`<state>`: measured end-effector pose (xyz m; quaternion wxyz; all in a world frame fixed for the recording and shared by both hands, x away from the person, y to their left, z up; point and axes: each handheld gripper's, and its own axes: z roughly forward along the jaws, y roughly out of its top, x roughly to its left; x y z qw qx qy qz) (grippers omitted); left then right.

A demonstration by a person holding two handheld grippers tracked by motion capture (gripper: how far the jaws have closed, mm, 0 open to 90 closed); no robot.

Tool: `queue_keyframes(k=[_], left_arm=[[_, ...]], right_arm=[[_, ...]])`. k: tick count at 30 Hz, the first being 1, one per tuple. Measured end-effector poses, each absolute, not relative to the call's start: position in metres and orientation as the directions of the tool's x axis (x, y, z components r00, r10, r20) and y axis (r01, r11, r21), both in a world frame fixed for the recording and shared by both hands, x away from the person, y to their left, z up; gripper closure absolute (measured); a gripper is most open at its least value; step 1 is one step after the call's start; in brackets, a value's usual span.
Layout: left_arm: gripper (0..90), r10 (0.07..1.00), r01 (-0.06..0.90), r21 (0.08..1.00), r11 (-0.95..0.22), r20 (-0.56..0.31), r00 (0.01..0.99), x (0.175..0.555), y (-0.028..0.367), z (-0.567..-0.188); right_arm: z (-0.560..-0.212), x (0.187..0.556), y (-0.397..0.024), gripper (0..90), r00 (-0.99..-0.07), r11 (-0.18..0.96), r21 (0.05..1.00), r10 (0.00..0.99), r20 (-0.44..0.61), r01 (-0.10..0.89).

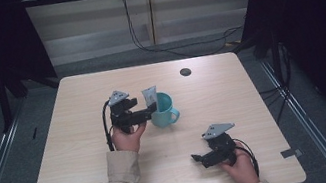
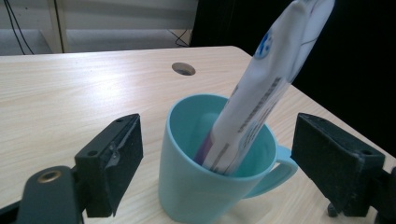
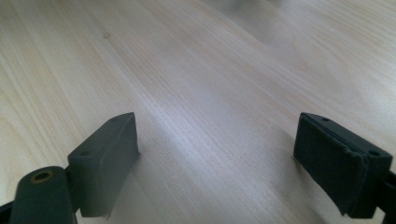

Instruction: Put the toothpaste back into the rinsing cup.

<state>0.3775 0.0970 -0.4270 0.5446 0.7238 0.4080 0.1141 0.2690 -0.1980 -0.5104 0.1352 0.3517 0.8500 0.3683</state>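
Pale wood worktop (image 1: pixel 82 136): your left claw (image 2: pixel 217 154) gapes wide around the teal mug (image 2: pixel 205 186), untouched; tube (image 2: pixel 261 93) leans inside. Your right claw (image 3: pixel 217 158) gapes over bare wood.

Both forearms wear beige long sleeves (image 1: pixel 119 172) with loose cuffs. Each hand carries a black two-jaw gripper: the left gripper (image 1: pixel 146 110) and the right gripper (image 1: pixel 197 158) each bear a grey three-cornered plate (image 1: pixel 118 97) on top and trail a thick black cable (image 1: pixel 106 127). The blocky black jaw pads show small screw holes, and a brass-coloured ring (image 2: pixel 49 176) sits at the jaw's base.
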Motion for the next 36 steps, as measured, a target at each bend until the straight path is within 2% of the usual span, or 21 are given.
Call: queue_keyframes(k=[36], left_arm=[[17.6,0.729,0.507,0.858,-0.080,-0.296,0.618,0.361,0.136,-0.450]], right_arm=[[-0.510,0.269,-0.198,13.0,-0.716,0.481,0.723,0.697,0.027,0.495]])
